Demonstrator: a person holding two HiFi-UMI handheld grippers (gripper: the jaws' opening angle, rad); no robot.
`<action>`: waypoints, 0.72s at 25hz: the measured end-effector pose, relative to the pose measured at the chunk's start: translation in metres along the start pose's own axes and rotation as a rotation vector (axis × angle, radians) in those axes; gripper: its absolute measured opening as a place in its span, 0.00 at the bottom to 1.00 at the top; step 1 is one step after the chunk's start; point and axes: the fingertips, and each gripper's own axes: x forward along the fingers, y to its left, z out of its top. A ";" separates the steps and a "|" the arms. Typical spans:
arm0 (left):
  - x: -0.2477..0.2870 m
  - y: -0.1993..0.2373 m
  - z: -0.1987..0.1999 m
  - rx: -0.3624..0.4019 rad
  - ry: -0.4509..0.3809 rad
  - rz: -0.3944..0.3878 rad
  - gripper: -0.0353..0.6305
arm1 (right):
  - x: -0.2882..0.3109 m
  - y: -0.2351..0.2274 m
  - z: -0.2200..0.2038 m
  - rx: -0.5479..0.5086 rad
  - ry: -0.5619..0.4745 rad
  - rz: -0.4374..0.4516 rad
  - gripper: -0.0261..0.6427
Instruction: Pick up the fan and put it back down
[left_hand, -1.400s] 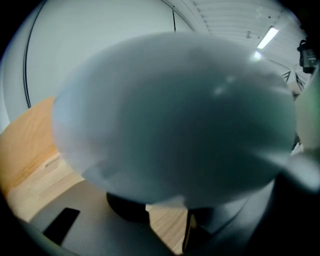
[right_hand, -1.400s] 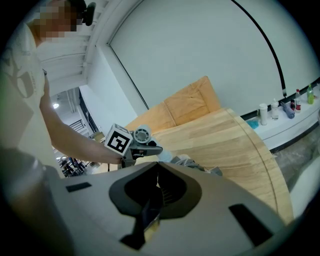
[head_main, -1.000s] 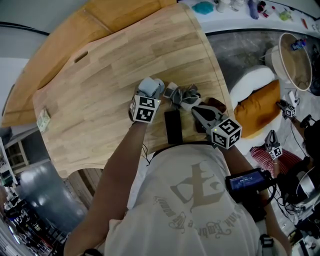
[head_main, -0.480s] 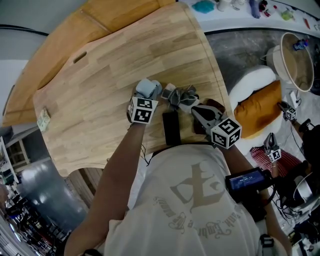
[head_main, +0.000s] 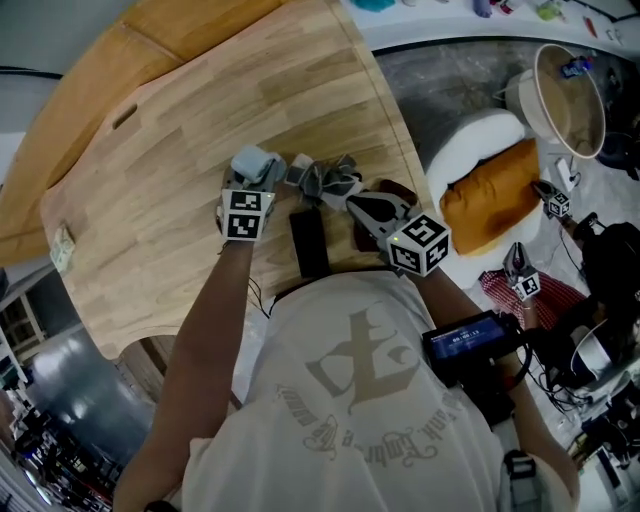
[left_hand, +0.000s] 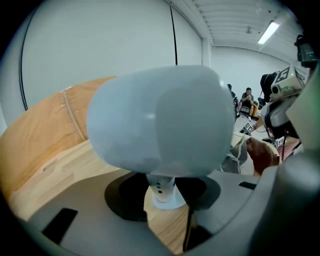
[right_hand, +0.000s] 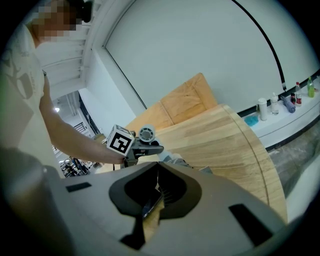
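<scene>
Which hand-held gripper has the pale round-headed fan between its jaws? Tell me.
The left hand-held gripper: the pale grey round-headed fan stands between its jaws, which have just been opening. The right hand-held gripper is shut, with nothing in it.

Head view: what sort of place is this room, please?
Probably a lab or workshop, not a home: a wooden table, more marker cubes and tangled cables at the right, strip lights overhead.
</scene>
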 end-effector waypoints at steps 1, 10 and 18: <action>-0.002 0.003 0.004 -0.005 -0.015 0.005 0.30 | 0.003 0.000 0.002 -0.003 0.000 0.008 0.06; -0.026 -0.005 0.003 -0.065 -0.085 -0.004 0.31 | 0.002 0.005 0.002 -0.022 0.023 0.041 0.06; -0.074 -0.011 -0.018 -0.169 -0.121 0.050 0.30 | 0.005 0.020 0.010 -0.087 0.007 0.063 0.06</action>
